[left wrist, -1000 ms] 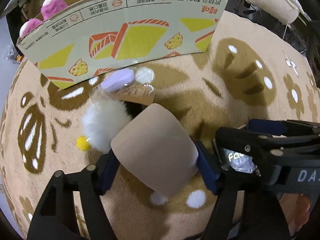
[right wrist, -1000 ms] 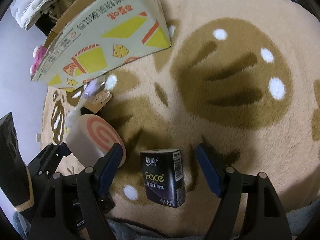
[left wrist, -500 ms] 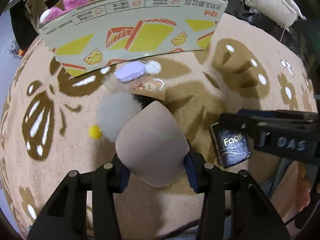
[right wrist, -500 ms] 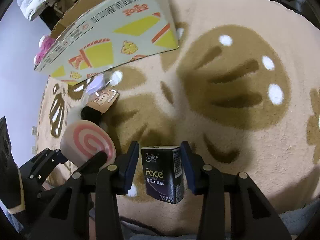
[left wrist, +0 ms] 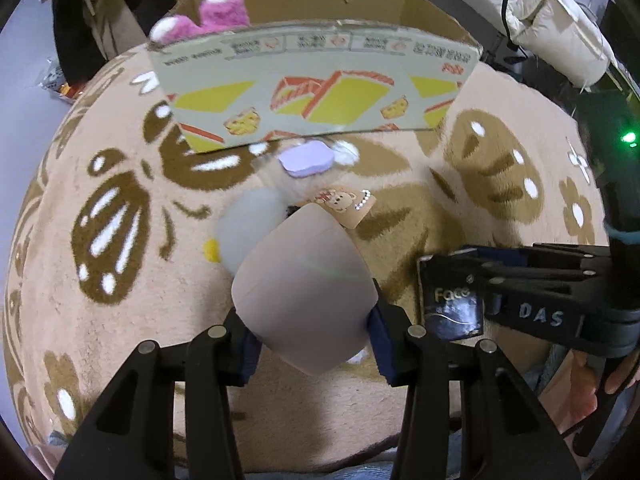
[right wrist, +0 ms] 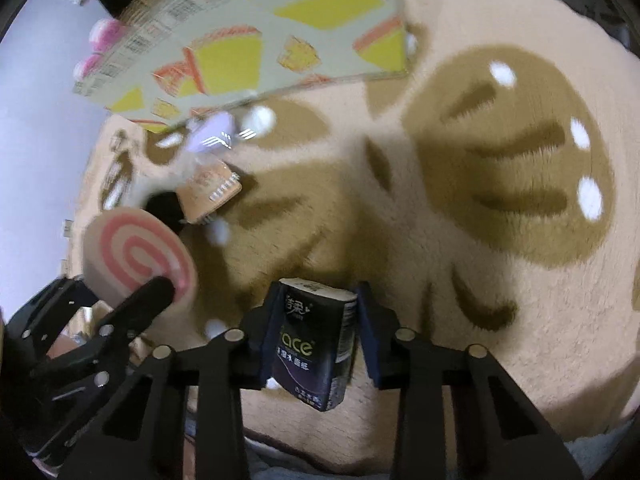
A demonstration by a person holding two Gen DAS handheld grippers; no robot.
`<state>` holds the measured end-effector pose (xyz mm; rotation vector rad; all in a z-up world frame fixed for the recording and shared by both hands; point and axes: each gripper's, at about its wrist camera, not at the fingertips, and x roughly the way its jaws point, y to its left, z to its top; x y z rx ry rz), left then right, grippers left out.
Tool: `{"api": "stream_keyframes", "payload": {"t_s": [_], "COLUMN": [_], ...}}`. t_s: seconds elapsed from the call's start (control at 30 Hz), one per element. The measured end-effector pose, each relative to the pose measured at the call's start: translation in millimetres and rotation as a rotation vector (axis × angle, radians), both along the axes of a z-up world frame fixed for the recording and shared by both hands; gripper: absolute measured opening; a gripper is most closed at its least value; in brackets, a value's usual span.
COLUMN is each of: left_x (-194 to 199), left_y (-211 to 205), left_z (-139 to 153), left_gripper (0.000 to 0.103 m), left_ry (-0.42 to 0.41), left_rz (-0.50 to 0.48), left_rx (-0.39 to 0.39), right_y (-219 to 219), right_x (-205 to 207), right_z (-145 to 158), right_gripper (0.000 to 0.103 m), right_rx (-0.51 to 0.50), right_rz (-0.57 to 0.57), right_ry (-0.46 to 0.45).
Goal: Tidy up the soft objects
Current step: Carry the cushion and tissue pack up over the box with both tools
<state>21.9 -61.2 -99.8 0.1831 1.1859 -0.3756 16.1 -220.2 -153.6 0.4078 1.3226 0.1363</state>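
My left gripper (left wrist: 310, 334) is shut on a soft beige swiss-roll toy (left wrist: 304, 288), lifted off the rug; its pink spiral end shows in the right wrist view (right wrist: 138, 256). My right gripper (right wrist: 316, 334) is shut on a dark "Face" tissue pack (right wrist: 314, 340), also seen from the left wrist (left wrist: 450, 304). On the rug ahead lie a white fluffy toy (left wrist: 248, 224), a purple soft piece (left wrist: 306, 158) and a bear-print card (left wrist: 346, 204). Behind them stands the open cardboard box (left wrist: 320, 96).
A pink plush (left wrist: 208, 16) sticks out of the box at its left end. The beige rug with brown bee pattern (left wrist: 500, 168) covers the floor. A white padded jacket (left wrist: 560, 28) and clutter lie beyond the box.
Both grippers closed, the left on the roll toy and the right on the tissue pack, and both have lifted them and moved toward the box.
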Motion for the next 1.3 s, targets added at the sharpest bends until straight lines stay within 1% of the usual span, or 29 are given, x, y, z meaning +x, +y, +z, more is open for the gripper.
{"api": "stream_keyframes", "payload": {"t_s": [0.17, 0.23, 0.3, 0.43, 0.57, 0.7, 0.77, 0.83, 1.1, 1.3], "left_x": [-1.5, -1.0, -0.3, 0.2, -0.8, -2.4, -1.7, 2.8, 31.8, 51.7], "left_y": [7.7, 6.6, 5.9, 8.4, 10.7, 11.6, 10.6, 10.0, 4.3, -4.0], "left_z": [14.8, 16.6, 20.9, 35.4, 50.8, 70.6, 77.6, 84.0, 98.3, 109.7], "left_gripper": [0.042, 0.042, 0.042, 0.042, 0.042, 0.042, 0.042, 0.042, 0.042, 0.042], "left_ry": [-0.065, -0.07, -0.095, -0.18, -0.285, -0.411, -0.453, -0.484, -0.548, -0.6], "left_rz": [0.02, 0.029, 0.045, 0.069, 0.078, 0.077, 0.076, 0.074, 0.07, 0.054], "left_rx": [-0.016, -0.034, -0.042, -0.042, -0.048, -0.065, -0.065, -0.069, -0.069, -0.068], "right_y": [4.7, 6.1, 4.2, -7.2, -8.8, -10.4, -14.1, -14.5, -18.9, -23.4], "right_x": [-3.4, -2.8, -3.2, -9.8, -13.7, -15.0, -15.4, -11.7, 10.0, 23.5], "right_z": [29.9, 38.1, 47.5, 70.5, 92.5, 110.6, 120.4, 126.3, 144.5, 150.1], "right_gripper": [0.031, 0.031, 0.031, 0.03, 0.03, 0.03, 0.03, 0.03, 0.03, 0.031], "right_rx": [-0.02, -0.022, -0.028, -0.036, -0.06, -0.091, -0.098, -0.109, -0.138, -0.148], "right_rz": [0.009, 0.008, -0.002, -0.022, -0.044, -0.059, -0.067, -0.07, -0.069, -0.066], "right_ry": [-0.16, -0.208, -0.26, -0.377, -0.504, -0.6, -0.645, -0.669, -0.743, -0.777]}}
